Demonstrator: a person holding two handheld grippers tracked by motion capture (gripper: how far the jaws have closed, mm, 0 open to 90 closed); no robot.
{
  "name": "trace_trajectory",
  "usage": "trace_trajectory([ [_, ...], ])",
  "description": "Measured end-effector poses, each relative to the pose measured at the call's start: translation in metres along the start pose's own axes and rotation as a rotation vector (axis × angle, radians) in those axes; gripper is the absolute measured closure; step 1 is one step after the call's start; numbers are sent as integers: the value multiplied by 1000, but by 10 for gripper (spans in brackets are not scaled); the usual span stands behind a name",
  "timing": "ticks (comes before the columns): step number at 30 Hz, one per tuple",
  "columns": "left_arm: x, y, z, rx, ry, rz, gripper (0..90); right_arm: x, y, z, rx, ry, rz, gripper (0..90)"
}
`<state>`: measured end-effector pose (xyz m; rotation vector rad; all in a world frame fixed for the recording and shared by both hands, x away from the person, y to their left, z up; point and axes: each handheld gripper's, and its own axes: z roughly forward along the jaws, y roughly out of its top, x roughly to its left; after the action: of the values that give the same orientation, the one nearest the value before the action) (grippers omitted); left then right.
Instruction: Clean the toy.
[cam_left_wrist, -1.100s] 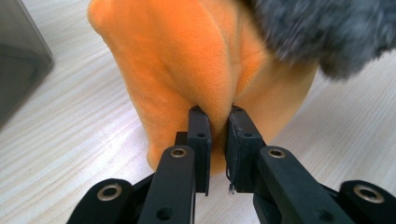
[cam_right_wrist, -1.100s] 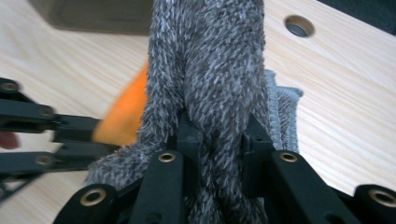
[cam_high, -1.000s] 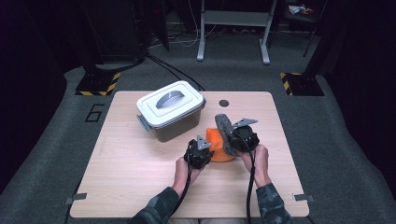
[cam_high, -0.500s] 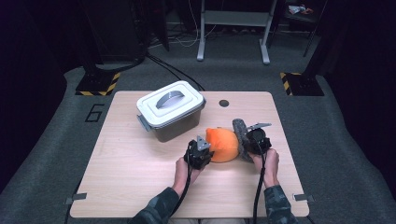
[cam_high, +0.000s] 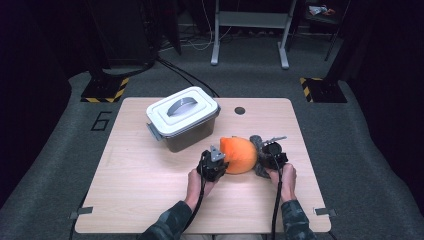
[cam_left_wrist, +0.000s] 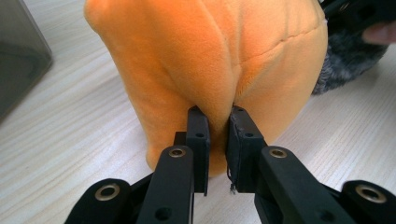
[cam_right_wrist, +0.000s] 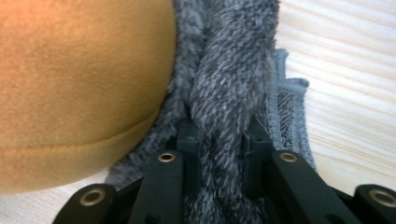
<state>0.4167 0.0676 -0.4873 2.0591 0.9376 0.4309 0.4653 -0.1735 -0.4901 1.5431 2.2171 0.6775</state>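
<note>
Wooden surface (cam_high: 125, 200) carrying a lidded grey bin (cam_high: 183, 118) toward its far edge, orange plush (cam_high: 239, 154) with grey furry cloth (cam_high: 258, 150) sitting right of centre, left claw (cam_high: 218, 161) pinching an orange fold, right claw (cam_high: 262, 159) pinching the grey cloth.

The high view looks forward and down on the table (cam_high: 150, 210); both gripper views sit close to the orange cushion (cam_left_wrist: 210, 60), frame centre.

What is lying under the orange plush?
Grey fuzzy cloth reaches under the orange plush on the right gripper's side, resting on the table. How far under is hidden.
</note>
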Motion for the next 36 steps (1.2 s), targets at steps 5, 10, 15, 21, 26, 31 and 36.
trace_trajectory([
  [5, 1, 0, 0, 0, 0, 0, 803, -6, 8, -28, -61, -26, -11, 738],
  [10, 1, 0, -1, 3, 4, 3, 801, 5, 20, -61, -144, -22, -25, 737],
  [15, 2, 0, -1, 3, 7, 10, 800, 25, 33, -82, -216, 24, -73, 737],
  [21, 0, 0, 0, 6, 8, 11, 798, 48, 44, -97, -271, 107, -126, 737],
  [26, -1, 1, 0, -3, 17, 12, 797, 67, 50, -84, -248, 181, -136, 736],
  [31, -1, 1, 0, -4, 22, 10, 797, 82, 48, -61, -191, 148, -193, 733],
  [36, -2, 1, 0, -7, 21, 1, 797, 86, 46, -60, -194, 82, -218, 735],
])
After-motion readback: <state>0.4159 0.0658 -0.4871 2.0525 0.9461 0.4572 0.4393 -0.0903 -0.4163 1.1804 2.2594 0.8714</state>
